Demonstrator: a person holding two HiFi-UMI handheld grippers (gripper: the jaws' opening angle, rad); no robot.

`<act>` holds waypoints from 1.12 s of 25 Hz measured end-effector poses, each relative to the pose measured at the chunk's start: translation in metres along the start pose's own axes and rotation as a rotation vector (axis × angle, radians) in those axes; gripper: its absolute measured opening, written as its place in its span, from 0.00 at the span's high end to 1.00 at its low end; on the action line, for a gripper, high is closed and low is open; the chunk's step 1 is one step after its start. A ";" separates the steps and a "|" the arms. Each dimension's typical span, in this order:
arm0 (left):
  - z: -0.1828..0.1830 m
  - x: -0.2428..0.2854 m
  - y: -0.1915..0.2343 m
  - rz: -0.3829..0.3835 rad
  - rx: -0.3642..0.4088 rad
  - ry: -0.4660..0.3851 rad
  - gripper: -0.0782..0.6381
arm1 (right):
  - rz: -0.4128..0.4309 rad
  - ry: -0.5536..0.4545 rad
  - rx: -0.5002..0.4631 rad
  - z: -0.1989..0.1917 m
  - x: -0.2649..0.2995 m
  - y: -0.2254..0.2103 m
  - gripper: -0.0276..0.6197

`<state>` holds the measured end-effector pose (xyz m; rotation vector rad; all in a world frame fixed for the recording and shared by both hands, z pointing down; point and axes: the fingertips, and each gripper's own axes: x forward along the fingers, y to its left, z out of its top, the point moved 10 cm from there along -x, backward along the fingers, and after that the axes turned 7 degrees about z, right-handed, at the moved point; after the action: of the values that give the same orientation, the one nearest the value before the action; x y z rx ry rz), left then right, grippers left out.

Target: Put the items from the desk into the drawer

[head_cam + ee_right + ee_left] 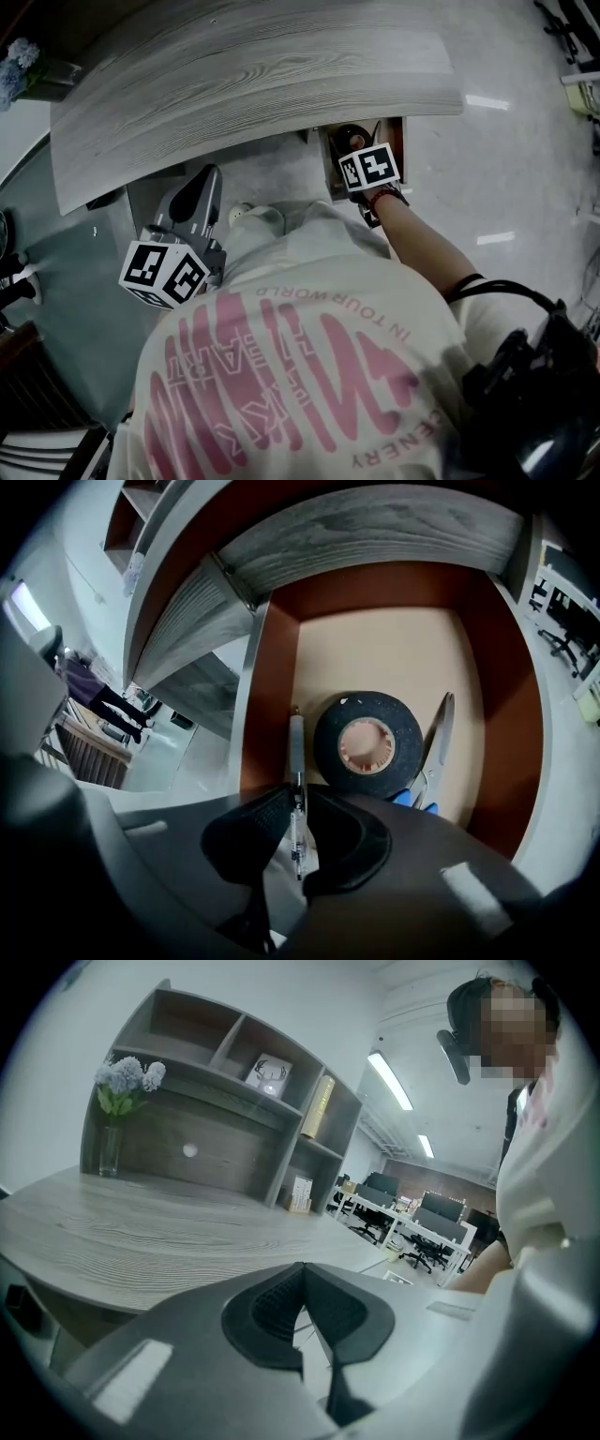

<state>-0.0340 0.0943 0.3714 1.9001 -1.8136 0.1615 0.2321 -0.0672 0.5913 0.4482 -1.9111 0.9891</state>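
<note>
In the right gripper view my right gripper points steeply down into the open brown drawer under the desk. It is shut on a slim pen, whose grey end sticks out toward the drawer's left wall. A black tape roll and blue-handled scissors lie on the drawer floor. In the head view the right gripper reaches into the drawer past the desk edge. My left gripper hangs near the person's body, shut and holding nothing, facing over the desk top.
The curved grey wood desk top overhangs the drawer. A shelf unit and a vase of flowers stand at the desk's back. Office chairs and desks fill the room beyond. The person's shirt fills the lower head view.
</note>
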 end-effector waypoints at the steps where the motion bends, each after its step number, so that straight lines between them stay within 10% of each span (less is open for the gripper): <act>1: 0.000 -0.001 0.000 0.002 -0.003 0.002 0.86 | 0.000 0.005 0.004 0.001 0.000 -0.001 0.86; 28: 0.005 -0.012 0.011 -0.002 -0.061 0.081 0.86 | 0.029 0.004 0.168 0.001 -0.012 -0.003 0.74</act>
<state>-0.0468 0.1033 0.3650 1.8272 -1.7429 0.1778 0.2401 -0.0709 0.5820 0.5164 -1.8429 1.1742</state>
